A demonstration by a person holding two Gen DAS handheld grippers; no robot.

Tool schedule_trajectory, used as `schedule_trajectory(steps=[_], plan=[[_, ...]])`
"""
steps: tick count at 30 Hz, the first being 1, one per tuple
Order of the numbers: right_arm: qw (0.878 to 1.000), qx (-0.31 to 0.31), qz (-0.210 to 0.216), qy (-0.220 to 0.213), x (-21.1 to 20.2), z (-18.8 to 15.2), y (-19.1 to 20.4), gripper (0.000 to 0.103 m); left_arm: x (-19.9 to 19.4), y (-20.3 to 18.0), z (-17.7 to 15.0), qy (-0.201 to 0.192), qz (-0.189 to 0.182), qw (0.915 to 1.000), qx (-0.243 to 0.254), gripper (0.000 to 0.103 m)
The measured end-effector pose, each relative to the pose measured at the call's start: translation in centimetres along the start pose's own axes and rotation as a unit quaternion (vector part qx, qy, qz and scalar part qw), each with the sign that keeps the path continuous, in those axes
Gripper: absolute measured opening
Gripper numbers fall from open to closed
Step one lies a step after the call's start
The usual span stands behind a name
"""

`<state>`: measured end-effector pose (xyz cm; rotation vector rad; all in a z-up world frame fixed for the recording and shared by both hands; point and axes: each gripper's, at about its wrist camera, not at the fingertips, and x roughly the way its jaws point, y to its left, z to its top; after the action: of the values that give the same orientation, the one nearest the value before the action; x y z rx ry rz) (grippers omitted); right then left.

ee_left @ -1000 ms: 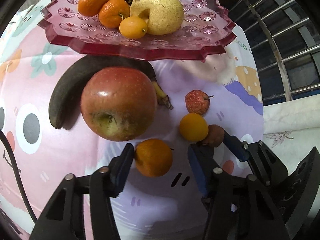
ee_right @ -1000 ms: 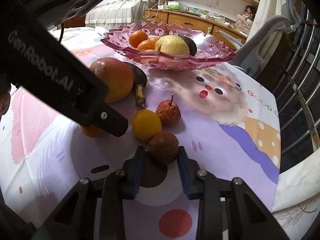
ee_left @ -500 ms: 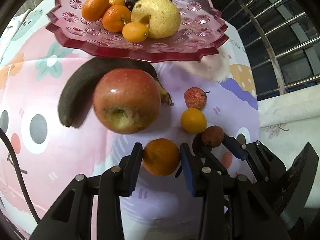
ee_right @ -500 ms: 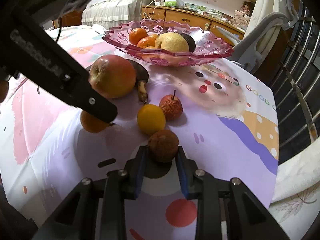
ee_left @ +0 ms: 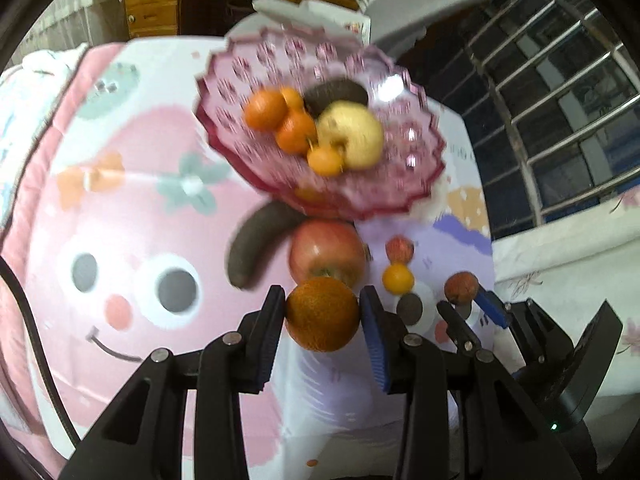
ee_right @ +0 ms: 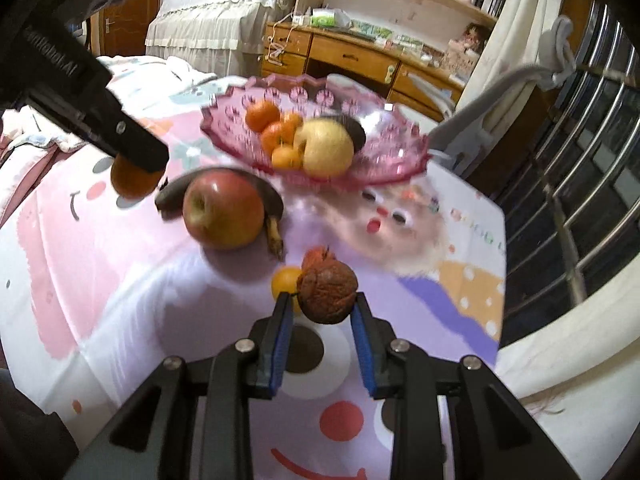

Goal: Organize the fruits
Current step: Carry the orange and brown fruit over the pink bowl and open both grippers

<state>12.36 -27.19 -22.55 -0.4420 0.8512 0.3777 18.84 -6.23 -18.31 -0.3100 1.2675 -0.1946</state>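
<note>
Fruits lie scattered on a cartoon-print tablecloth (ee_right: 120, 288), and two of them are gripped. The left gripper (ee_left: 323, 314) clamps an orange (ee_left: 322, 314) between its blue-padded fingers (ee_left: 374, 340), one pad on each side of the fruit. From the right wrist view the same orange (ee_right: 132, 180) shows under the left gripper's black body, apparently raised off the cloth. The right gripper (ee_right: 323, 304) pinches a wrinkled brown fruit (ee_right: 327, 292) between its fingertips; the fruit sits at the very tip of the jaws. The left wrist view shows this brown fruit (ee_left: 461, 287) held by the right gripper (ee_left: 466, 306) off to the side.

On the cloth rest a red apple (ee_right: 223, 210) with a blackened banana (ee_right: 264, 200) curving behind it and touching it. Nearer the right gripper lie a small yellow-orange fruit (ee_right: 283, 282) and a small red fruit (ee_right: 314, 257), close together and partly hidden behind the brown fruit.

Farther back stands a pink glass bowl (ee_right: 396, 152) with a scalloped rim. It holds several small oranges (ee_right: 262, 116), a yellow pear (ee_right: 328, 150) and a dark avocado (ee_right: 356, 130), all bunched together. Both views are somewhat blurred.
</note>
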Motion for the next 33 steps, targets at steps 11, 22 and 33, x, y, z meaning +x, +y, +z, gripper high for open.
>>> schedule_trajectory(steps=[11, 22, 33], plan=[[0.998, 0.009, -0.031, -0.048, -2.1, 5.9, 2.3, 0.03, -3.7, 0.7, 5.4, -0.051, -0.023, 0.997, 0.054, 0.037], [0.997, 0.06, -0.024, -0.042, 1.3, 8.9, 3.1, 0.03, -0.7, 1.6, 8.7, -0.066, -0.018, 0.9946, 0.079, 0.037], [0.997, 0.069, -0.024, -0.034, 3.4, 10.0, 2.3, 0.036, 1.0, 1.6, 9.4, -0.07, -0.013, 0.9939, 0.084, 0.052]])
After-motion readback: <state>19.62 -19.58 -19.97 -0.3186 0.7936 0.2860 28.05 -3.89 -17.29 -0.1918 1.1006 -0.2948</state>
